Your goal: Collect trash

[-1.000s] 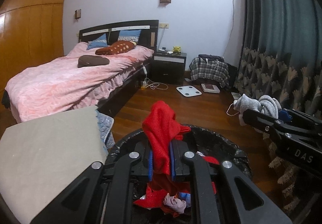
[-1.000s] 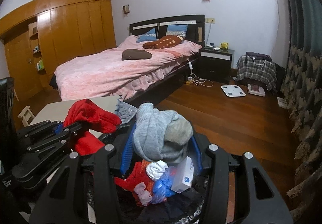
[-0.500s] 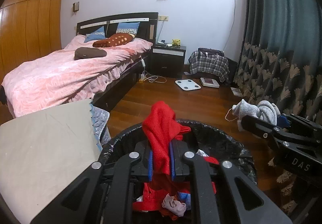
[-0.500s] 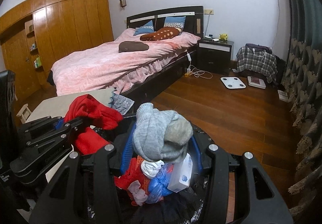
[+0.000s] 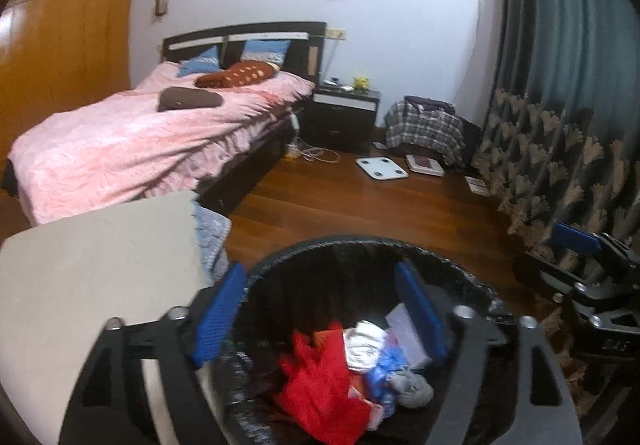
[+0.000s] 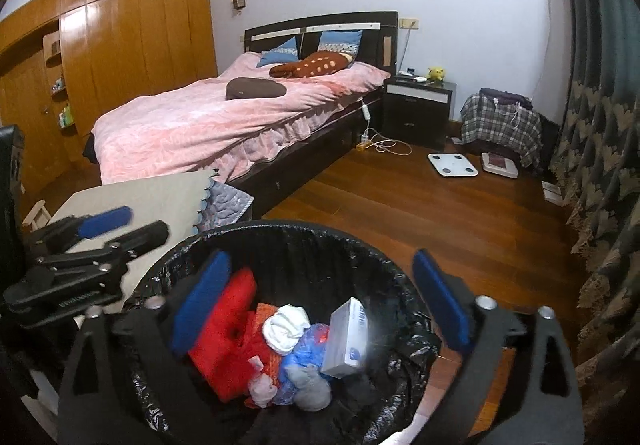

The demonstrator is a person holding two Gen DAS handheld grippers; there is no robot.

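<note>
A black-lined trash bin [image 5: 360, 245] [image 6: 280, 227] sits under both grippers. My left gripper [image 5: 320, 273] [image 6: 132, 225] hangs over the bin, its jaws opening with nothing between them. The red cloth [image 5: 324, 385] [image 6: 228, 333] lies loose inside. Above the same bin, my right gripper [image 6: 320, 261] [image 5: 556, 253] also has its jaws opening and holds nothing. The grey sock [image 6: 310, 385] [image 5: 412, 389] rests at the bottom, beside a white box [image 6: 346, 337], a white wad [image 6: 286, 329] and a blue bag [image 6: 304, 349].
A grey-topped table [image 5: 100, 265] stands left of the bin, with the pink bed [image 6: 224, 125] behind it. On the wooden floor beyond lie a white scale [image 6: 452, 165], a charger cable [image 6: 384, 147] and a plaid-covered pile [image 6: 500, 125]. Patterned curtains [image 6: 600, 165] line the right side.
Both grippers opened. The red cloth dropped out of the left gripper and the grey sock out of the right, both into the bin.
</note>
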